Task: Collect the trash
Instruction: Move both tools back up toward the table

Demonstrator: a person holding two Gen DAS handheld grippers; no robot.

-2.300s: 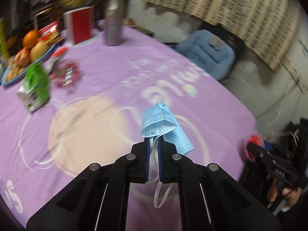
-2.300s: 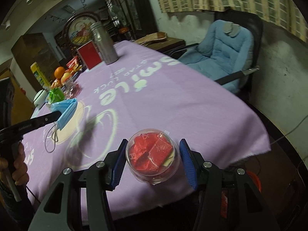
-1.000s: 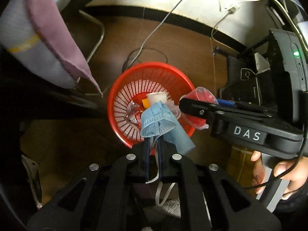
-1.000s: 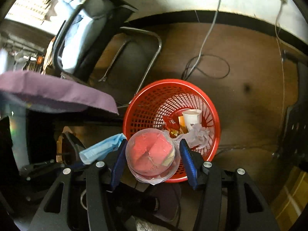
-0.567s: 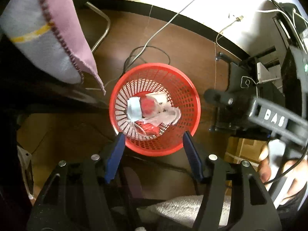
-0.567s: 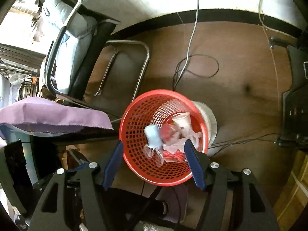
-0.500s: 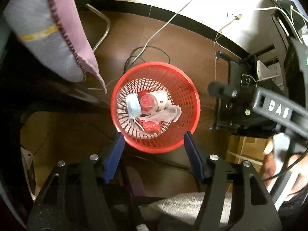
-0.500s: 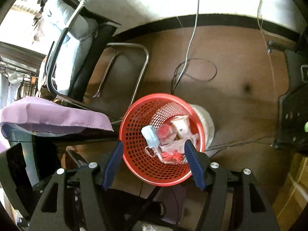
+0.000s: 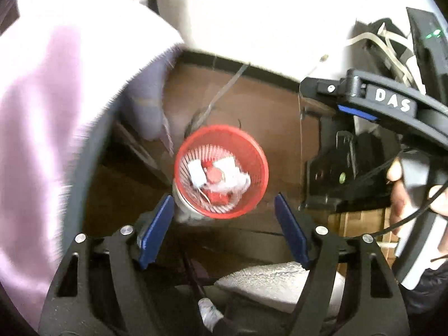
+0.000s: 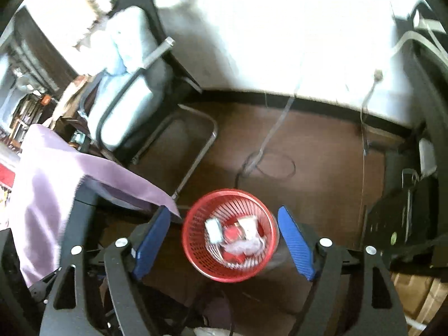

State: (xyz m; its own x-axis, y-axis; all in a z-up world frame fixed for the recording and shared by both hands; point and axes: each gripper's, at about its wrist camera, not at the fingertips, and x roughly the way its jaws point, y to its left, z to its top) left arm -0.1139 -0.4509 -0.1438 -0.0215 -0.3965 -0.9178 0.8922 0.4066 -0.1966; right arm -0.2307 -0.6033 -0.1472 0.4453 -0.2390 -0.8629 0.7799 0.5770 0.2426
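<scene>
Trash: crumpled white wrappers, a pale folded piece and a red round item lie inside the red plastic mesh basket (image 10: pixel 230 233) standing on the brown floor (image 10: pixel 316 162), just beside the hanging corner of the purple cloth (image 10: pixel 50 179) that covers the bench.
Left hand-held gripper (image 9: pixel 222 226): jaws opening, blue pads wide apart, nothing between them; basket (image 9: pixel 221 171) seen below through the gap.
Right hand-held gripper (image 10: pixel 224 240): jaws opening, likewise empty, poised over the basket.
Step in hand: drop appears complete; judged next is a return to the bench for more litter.
Technique: lift both grippers straight clear of the rim, avoid snagging the cloth edge, and keep the two tools apart.
Surroundings: grey padded chair (image 10: pixel 126 84); loose cable (image 10: pixel 268 151) on the floor.
</scene>
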